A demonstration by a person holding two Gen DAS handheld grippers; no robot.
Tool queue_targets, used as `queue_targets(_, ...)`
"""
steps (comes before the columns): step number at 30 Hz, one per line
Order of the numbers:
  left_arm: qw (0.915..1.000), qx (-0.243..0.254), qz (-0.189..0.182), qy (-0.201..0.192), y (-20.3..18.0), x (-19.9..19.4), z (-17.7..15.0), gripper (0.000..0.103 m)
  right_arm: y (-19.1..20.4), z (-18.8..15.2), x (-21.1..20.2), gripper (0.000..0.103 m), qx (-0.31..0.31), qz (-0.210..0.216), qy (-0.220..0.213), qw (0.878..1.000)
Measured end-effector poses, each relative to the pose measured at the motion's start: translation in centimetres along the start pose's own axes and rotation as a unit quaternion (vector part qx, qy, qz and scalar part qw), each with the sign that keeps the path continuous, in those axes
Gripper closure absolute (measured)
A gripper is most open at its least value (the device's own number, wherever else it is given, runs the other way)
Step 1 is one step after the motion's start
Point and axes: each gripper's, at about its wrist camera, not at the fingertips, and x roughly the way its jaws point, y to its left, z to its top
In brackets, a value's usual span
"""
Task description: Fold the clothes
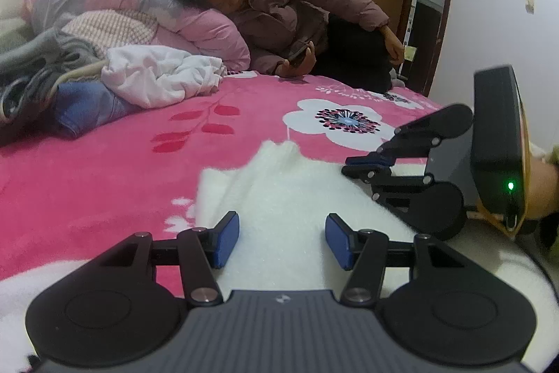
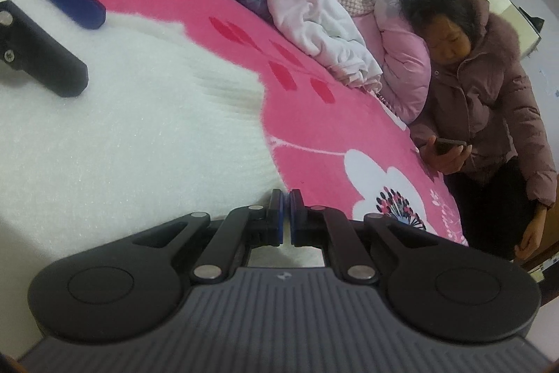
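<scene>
A white fluffy garment [image 1: 279, 184] lies flat on the pink flowered blanket [image 1: 104, 170]. My left gripper [image 1: 283, 240] stands open just above it, blue pads well apart with only the fabric's surface showing between them. My right gripper [image 1: 349, 166] is shut, and its tips rest at the garment's right edge. In the right wrist view the right gripper [image 2: 286, 212] shows its pads together, with nothing seen between them, at the border of the white garment [image 2: 122, 128] and the blanket [image 2: 314, 135]. The left gripper [image 2: 85, 48] appears there at the upper left, open over the fabric.
A pile of clothes lies at the far left: a crumpled white piece [image 1: 157, 76], blue jeans [image 1: 87, 107] and grey items, against a pink quilt [image 1: 206, 34]. A person [image 1: 297, 13] in a brown padded coat sits at the bed's far edge with a phone. A doorway [image 1: 429, 20] stands behind.
</scene>
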Motion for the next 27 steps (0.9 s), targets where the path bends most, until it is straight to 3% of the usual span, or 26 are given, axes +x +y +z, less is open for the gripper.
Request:
queue_targets(8, 0.9999, -0.01, -0.001, 0.012, 0.1, 0.0, 0.7, 0.047, 0.0, -0.3, 0.0, 0.101, 0.01, -0.002, -0.008, 1.0)
queue_targets(15, 0.9998, -0.006, -0.015, 0.009, -0.8, 0.7, 4.0, 0.046, 0.0, -0.5, -0.1, 0.101, 0.016, -0.002, -0.014, 1.0)
queue_targets(20, 0.994, -0.065, -0.064, 0.061, 0.3, 4.9, 5.3, 0.048, -0.1, -0.6, -0.1, 0.1, 0.02, -0.001, -0.017, 1.0)
queue_targets(24, 0.9853, -0.124, -0.069, 0.094, 2.4, 7.9, 5.6, 0.058, 0.0, -0.6, -0.1, 0.1, 0.021, -0.001, -0.018, 1.0)
queue_targets(27, 0.9849, -0.129, -0.059, 0.099, 3.0, 9.0, 6.4, 0.06, 0.0, -0.6, -0.1, 0.1, 0.022, -0.001, -0.019, 1.0)
